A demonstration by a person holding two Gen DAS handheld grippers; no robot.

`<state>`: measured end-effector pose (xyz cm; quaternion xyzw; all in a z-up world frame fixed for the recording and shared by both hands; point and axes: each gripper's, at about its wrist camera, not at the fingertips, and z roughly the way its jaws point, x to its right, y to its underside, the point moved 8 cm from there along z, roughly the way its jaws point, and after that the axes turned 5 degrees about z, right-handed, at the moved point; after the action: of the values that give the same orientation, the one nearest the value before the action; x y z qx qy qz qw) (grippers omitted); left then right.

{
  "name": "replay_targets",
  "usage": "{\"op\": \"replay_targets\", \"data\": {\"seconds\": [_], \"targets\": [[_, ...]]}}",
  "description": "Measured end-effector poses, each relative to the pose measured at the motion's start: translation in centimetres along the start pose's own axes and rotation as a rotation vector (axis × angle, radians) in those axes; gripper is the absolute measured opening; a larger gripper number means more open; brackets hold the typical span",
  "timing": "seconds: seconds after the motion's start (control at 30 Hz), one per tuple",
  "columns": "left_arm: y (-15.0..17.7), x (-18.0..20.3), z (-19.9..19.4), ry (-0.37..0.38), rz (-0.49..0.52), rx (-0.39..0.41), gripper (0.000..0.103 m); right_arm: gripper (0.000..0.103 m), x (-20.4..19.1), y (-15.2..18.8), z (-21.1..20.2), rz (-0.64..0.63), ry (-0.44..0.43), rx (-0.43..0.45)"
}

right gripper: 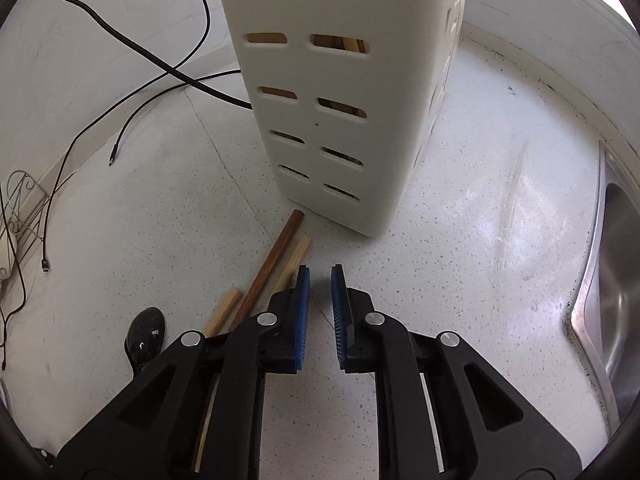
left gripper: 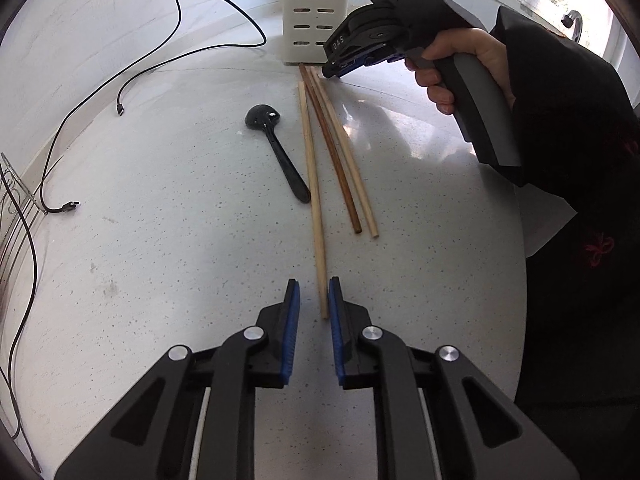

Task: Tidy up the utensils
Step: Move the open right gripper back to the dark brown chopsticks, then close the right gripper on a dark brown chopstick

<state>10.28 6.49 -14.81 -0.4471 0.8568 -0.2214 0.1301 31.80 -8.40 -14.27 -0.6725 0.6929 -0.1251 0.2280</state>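
Speckled white countertop (left gripper: 168, 240), chopsticks (left gripper: 332, 152) lying centre frame below the cream slotted holder (left gripper: 314, 12), black spoon (left gripper: 276, 148) just left. Left gripper (left gripper: 314, 296) hangs narrowly parted, one pale chopstick's end between its pads, contact unclear; right gripper (right gripper: 320, 280) narrowly parted over bare counter beside the chopstick tips.

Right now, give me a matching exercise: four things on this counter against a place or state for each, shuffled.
Things:
1. black spoon
2. slotted white holder
3. dark brown chopstick
4. sink

Places or states:
A. standing upright, wooden utensils inside
B. lying between two pale chopsticks
C. at the counter's right edge in the right wrist view
D. lying left of the chopsticks

Pairs: 1-D, 2-A, 3-B, 4-C
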Motion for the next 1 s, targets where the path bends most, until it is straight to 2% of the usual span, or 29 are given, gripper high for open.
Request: {"op": "replay_targets", "data": {"seconds": [0.23,0.3,0.47,0.7,1.0], "targets": [[0.3,-0.3,-0.1,0.002,-0.010,0.005,0.015,0.011,0.2,-0.8,-0.9,0.052,-0.060,0.010],[0.2,-0.5,0.0,0.002,-0.011,0.006,0.015,0.020,0.5,-0.9,-1.3,0.064,-0.066,0.012],[0.2,-0.8,0.0,0.008,-0.017,0.010,0.015,0.020,-0.1,-1.2,-0.6,0.041,0.014,0.013],[0.2,-1.0,-0.1,0.000,-0.030,0.010,0.015,0.019,-0.6,-1.4,0.1,0.014,0.058,0.005],[0.3,-0.9,-0.1,-0.008,-0.022,0.004,0.015,0.018,1.0,-1.0,-0.1,0.048,0.055,-0.046]]}}
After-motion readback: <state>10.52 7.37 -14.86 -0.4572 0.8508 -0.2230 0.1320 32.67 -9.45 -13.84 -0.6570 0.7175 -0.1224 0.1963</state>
